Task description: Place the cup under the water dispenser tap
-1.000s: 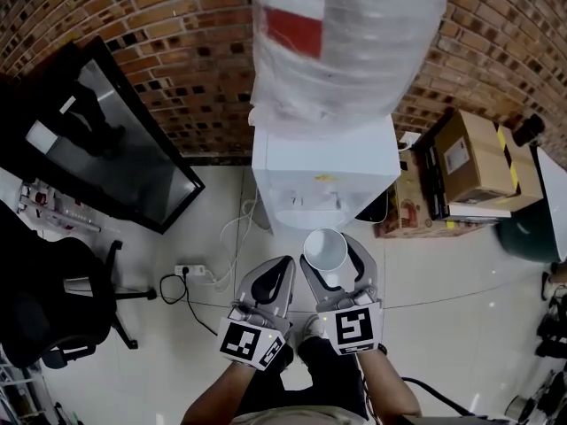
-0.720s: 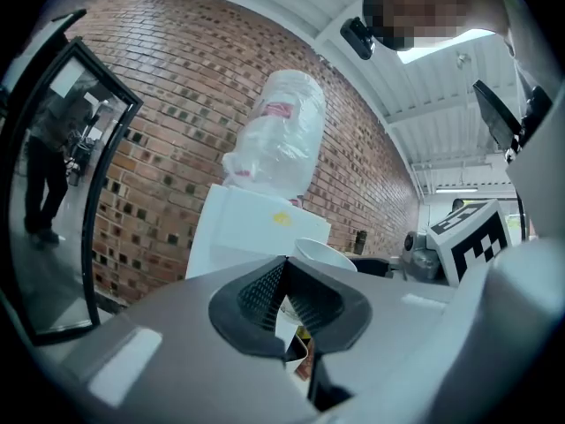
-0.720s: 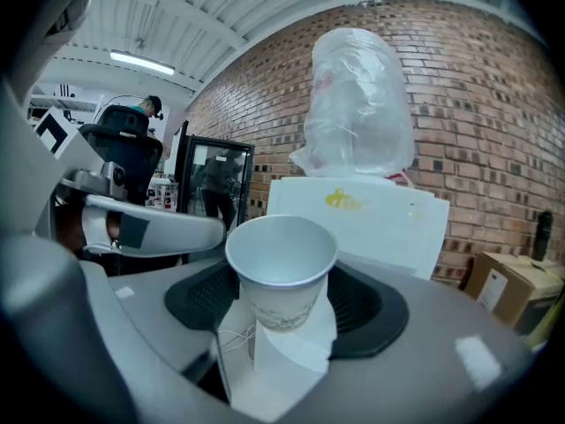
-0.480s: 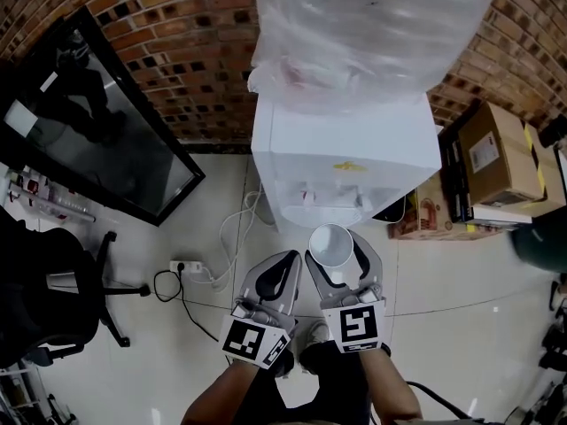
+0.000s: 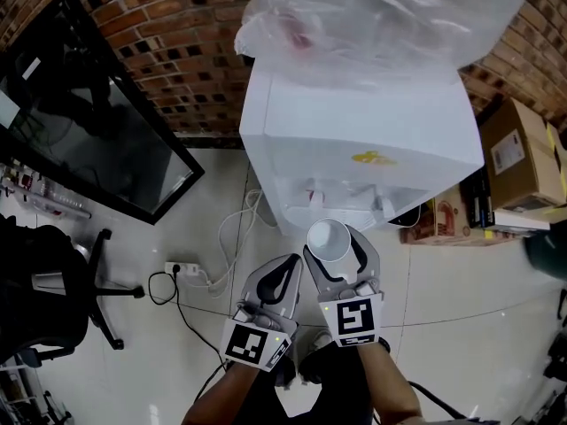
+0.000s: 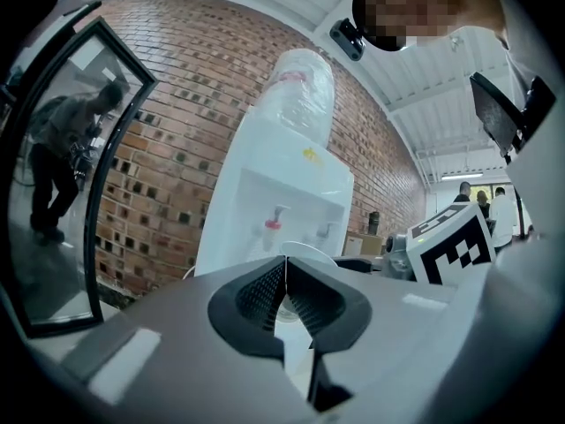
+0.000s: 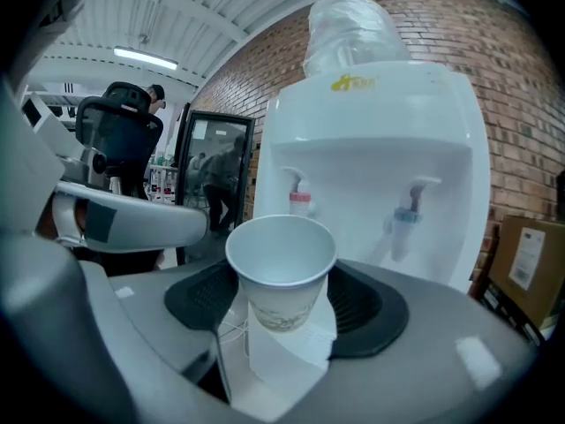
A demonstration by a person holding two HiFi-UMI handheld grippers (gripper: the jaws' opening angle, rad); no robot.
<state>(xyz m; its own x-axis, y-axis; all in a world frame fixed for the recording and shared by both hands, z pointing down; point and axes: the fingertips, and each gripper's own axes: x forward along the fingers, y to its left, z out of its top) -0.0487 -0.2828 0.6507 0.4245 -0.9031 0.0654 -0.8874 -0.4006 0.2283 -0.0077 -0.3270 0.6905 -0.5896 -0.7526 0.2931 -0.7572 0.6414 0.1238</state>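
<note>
Just beyond the cup [image 5: 327,242], water dispenser [image 5: 354,144]; cables [image 5: 232,233] and cardboard box [image 5: 518,153] alongside.

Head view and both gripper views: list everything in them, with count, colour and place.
water dispenser: one, white, against the brick wall
bottle: one, plastic-wrapped, on the dispenser
taps: two, red and blue, in the dispenser's recess
cup: one, white, upright in the right gripper
framed panel: one, black, by the wall, left
office chair: one, black, far left
power strip: one, white, on the floor
cardboard box: one, brown, right of dispenser
left gripper: grey, jaws together, empty
right gripper: grey, closed on the cup
</note>
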